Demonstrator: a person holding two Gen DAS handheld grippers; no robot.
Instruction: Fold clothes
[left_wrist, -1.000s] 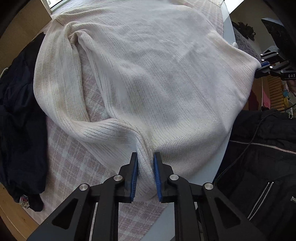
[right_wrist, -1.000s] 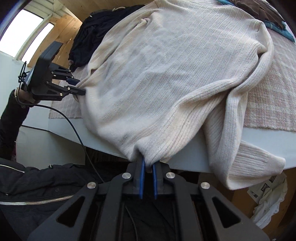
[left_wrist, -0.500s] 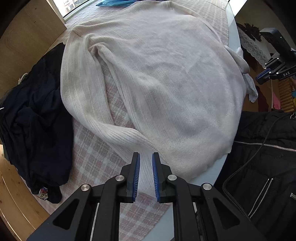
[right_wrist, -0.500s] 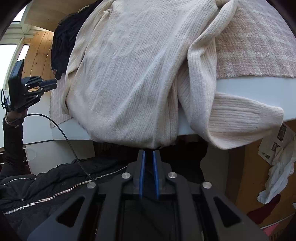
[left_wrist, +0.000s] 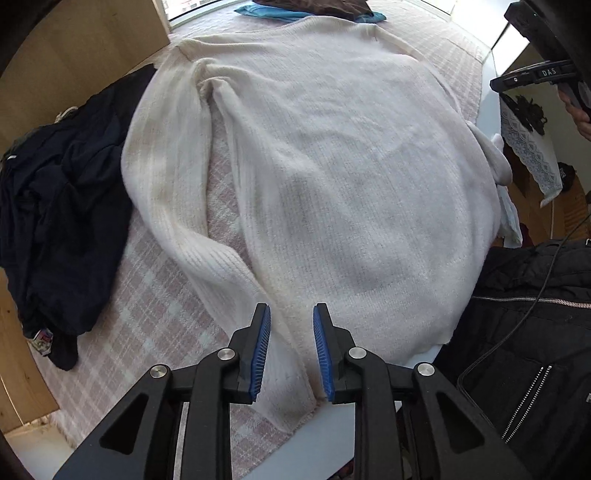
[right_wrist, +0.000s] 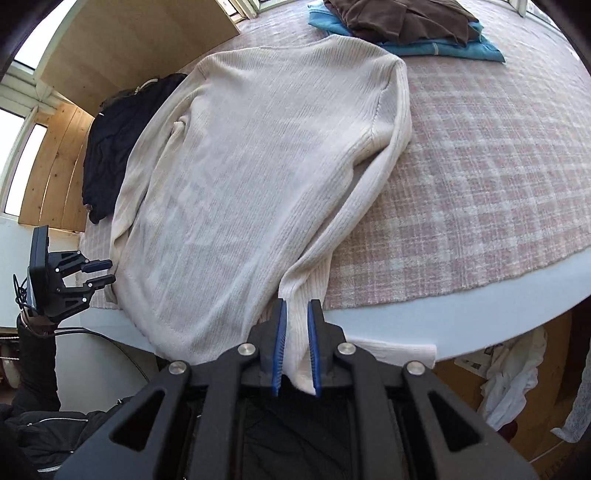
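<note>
A cream ribbed sweater (left_wrist: 332, 177) lies flat on the checked tablecloth (right_wrist: 480, 177), collar far, hem at the near edge, long axis running away from both claws. The left gripper (left_wrist: 291, 347), jaws just parted and empty, hangs over the hem's left corner; a second ago it pinched it. The right gripper (right_wrist: 295, 347), slightly opened, straddles the right cuff (right_wrist: 299, 369).
</note>
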